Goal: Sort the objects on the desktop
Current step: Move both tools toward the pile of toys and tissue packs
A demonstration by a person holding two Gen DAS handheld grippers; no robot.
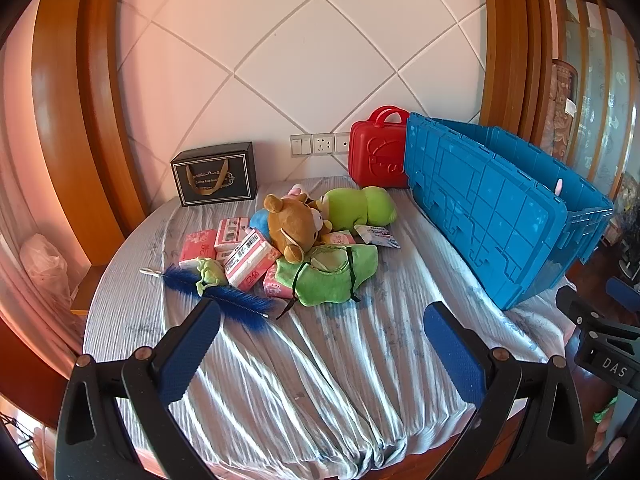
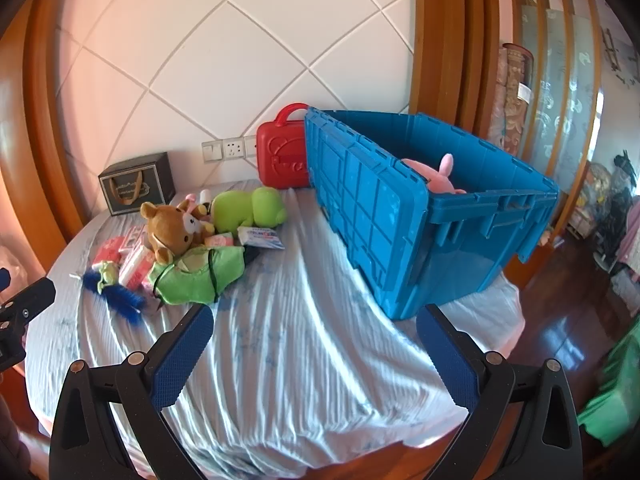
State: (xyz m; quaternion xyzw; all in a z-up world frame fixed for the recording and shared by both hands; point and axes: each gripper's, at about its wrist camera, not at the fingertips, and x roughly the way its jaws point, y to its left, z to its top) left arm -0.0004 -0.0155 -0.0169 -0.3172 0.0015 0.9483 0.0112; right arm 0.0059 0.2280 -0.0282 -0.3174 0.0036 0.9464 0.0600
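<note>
Left hand-held gripper (image 1: 322, 336) hangs released, fingers spread wide with nothing between them, over the striped cloth (image 1: 320, 360) that covers the bench. Just ahead of its left finger I see the blue feather (image 1: 218, 294), a small green toy (image 1: 208, 274) lying on it. Beyond that, the pile: pink tissue packs (image 1: 250, 258), a brown bear (image 1: 292, 228) on top, a green pouch (image 1: 332, 272) in front and a green frog (image 1: 360, 208) behind, with a white packet (image 1: 378, 236) touching the frog's right side. Far ahead and to the left, a black box (image 1: 216, 174) stands against the wall. Ahead and to the right, the red case (image 1: 378, 152) stands upright, touching the blue crate (image 1: 500, 208), whose lid hangs open toward the pile.

Right hand-held gripper (image 2: 314, 338) is released too, jaws wide, empty, over the cloth (image 2: 300, 340). Its right finger sits just before the crate (image 2: 460, 240) corner. Inside the crate a pink toy (image 2: 436, 178) shows above the rim. Ahead and left lies the same pile: bear (image 2: 172, 224), frog (image 2: 248, 208), pouch (image 2: 196, 272), feather (image 2: 116, 292), tissue packs (image 2: 136, 264). The case (image 2: 282, 152) stands behind the crate's lid, and the box (image 2: 138, 188) sits far left by the wall. A bit of the left hand-held gripper pokes in at the left edge.
</note>
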